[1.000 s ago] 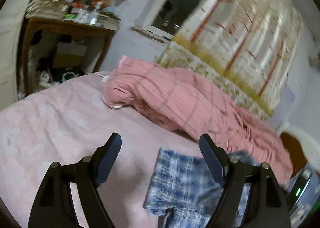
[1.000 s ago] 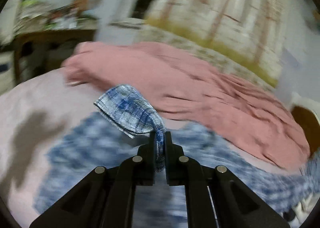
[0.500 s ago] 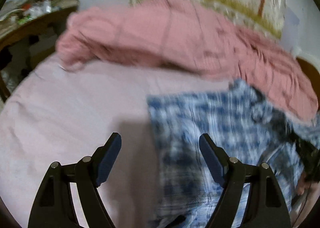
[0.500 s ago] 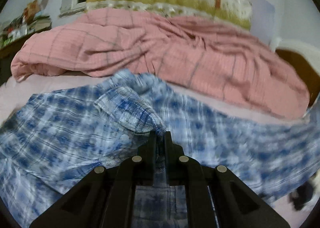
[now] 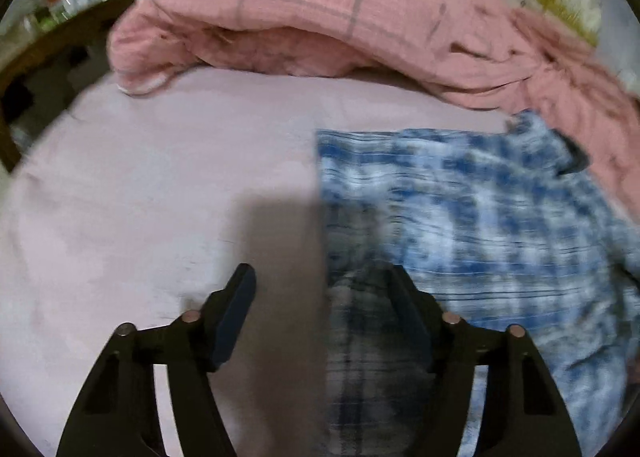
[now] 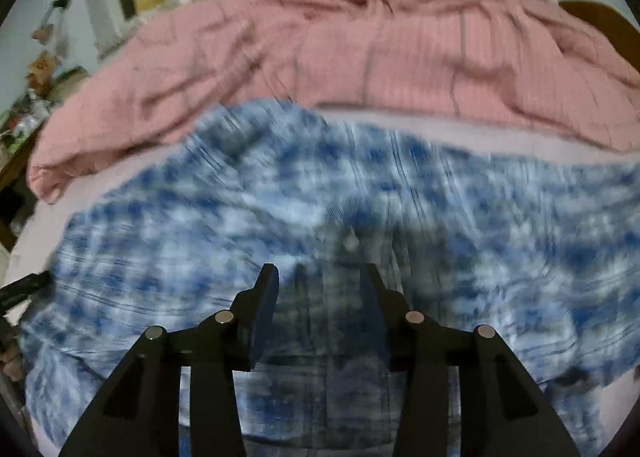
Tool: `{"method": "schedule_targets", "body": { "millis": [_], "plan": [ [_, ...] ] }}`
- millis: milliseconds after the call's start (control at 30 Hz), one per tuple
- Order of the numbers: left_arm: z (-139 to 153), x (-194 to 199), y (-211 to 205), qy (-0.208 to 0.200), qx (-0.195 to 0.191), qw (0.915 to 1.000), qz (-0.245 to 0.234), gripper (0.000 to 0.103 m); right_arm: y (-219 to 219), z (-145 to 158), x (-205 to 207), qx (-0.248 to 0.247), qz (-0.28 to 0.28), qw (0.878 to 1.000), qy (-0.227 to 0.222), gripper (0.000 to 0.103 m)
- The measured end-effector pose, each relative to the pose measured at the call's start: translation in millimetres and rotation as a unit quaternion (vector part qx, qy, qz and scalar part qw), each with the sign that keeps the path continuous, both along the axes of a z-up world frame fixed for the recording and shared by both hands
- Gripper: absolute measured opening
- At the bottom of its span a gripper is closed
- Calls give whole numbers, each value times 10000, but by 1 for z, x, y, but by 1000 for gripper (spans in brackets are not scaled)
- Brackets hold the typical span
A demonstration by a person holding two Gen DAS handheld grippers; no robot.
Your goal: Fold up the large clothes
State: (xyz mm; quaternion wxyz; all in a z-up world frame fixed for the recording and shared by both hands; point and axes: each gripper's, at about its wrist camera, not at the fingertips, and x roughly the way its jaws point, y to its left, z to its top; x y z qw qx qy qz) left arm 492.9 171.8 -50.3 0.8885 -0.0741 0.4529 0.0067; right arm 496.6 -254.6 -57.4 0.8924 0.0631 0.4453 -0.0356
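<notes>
— Since my right gripper (image 6: 318, 281) has just been opening, is anything pinched?

— No, its jaws stand apart over the blue-and-white plaid shirt (image 6: 360, 209). My left gripper (image 5: 320, 297), spread but just been closing, straddles its edge on the pale pink bedsheet (image 5: 160, 177).

— Folded?

— Laid out only, I judge; every fold remains.

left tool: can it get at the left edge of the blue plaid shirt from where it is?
Probably yes. The left tool is open and straddles the blue plaid shirt edge, one finger over the pink sheet. Nothing lies between. Its jaws have just been closing, nothing pinched.
</notes>
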Motion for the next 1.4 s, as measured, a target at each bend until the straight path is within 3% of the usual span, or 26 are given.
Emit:
{"method": "schedule_targets", "body": {
  "millis": [67,133,167,200,233,267,300,433,500,600,667,733,800,933,1033,1200,1300,1333,1400],
  "plan": [
    [-3,3,0,31,-114,9999,-39,63,-5,-8,2,26,-125,9998,134,44],
    [-7,5,-7,73,45,9999,-52,63,-7,-7,0,175,-74,9998,41,44],
    [-9,5,-10,54,152,9999,-26,61,-7,-9,-1,275,64,9996,33,39],
    [-10,8,-12,24,253,9997,15,48,-6,-15,-2,459,263,9986,16,16],
    [-9,7,-13,-27,321,9995,55,36,-10,-16,-2,506,192,9985,-21,10],
    [-8,7,-12,-91,281,9995,67,5,-13,-14,-4,609,154,9980,-95,8],
    [-6,6,-9,-149,107,9998,41,1,-14,-7,-8,664,127,9973,-276,5],
    [25,-10,1,-880,-149,9960,4,1,-1,40,-32,237,265,9928,-1140,4],
    [32,-13,7,-990,-182,9949,-18,1,11,59,-41,-98,339,9901,-1360,4],
    [11,0,10,-441,-135,9987,195,1,21,42,-27,-394,295,9955,-808,4],
    [-11,13,7,42,302,9990,339,0,18,12,-9,-481,197,9984,-216,4],
    [-15,12,7,11,483,9981,385,0,14,-14,1,-413,279,9984,265,6],
    [-8,10,10,-85,500,9977,448,0,10,-12,0,-373,270,9988,146,7],
    [23,-6,13,-744,309,9959,409,3,2,15,-11,-294,58,9991,-305,25],
    [53,-26,-2,-1350,190,9906,67,11,-8,38,-23,-164,-34,9982,-572,27],
    [91,-50,-31,-1795,551,9821,-112,15,-22,84,-49,229,-293,9957,-848,39],
    [132,-87,-39,-2348,490,9707,-132,15,-19,125,-75,955,222,9857,-1370,39],
    [148,-104,-44,-2587,526,9644,-135,15,-18,137,-86,915,326,9829,-1561,44],
    [176,-132,-60,-2929,526,9545,-203,15,-16,164,-112,366,313,9777,-2042,52]
  ]
}}
